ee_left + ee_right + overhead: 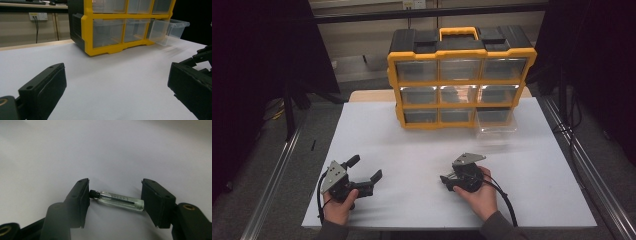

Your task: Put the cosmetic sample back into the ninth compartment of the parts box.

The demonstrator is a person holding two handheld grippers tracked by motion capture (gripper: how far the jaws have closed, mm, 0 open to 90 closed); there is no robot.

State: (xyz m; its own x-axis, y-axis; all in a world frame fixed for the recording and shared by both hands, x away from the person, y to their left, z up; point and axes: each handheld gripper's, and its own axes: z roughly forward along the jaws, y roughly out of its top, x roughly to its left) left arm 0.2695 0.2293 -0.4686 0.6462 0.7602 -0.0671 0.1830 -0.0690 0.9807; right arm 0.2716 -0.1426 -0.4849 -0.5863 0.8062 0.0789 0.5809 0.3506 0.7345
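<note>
A small clear vial (121, 201) w/ a black cap lay flat on the white surface (105, 150), between the jaws of the right tool (115, 201). The jaws stood apart; the cap end was at or just touching the left jaw pad, the glass end just short of the other pad. Faint lettering ran along the vial, too blurred to read.

In the high view the right tool (447, 181) sat in the right hand (482, 196) near the front-middle of the surface (412, 150), pointing left. The left tool (365, 169) was in the left hand (340, 206) near the front-left corner, jaws wide apart, w/ bare white surface between them in the left gripper view.

Well apart from both tools, at the far edge, stood a yellow-black drawer box (460, 75) w/ three rows of clear drawers. Its bottom-right drawer (496, 124) was pulled out over the surface; the rest looked pushed in. Wide bare surface lay between tools and box, and to the right side up to the edge.
</note>
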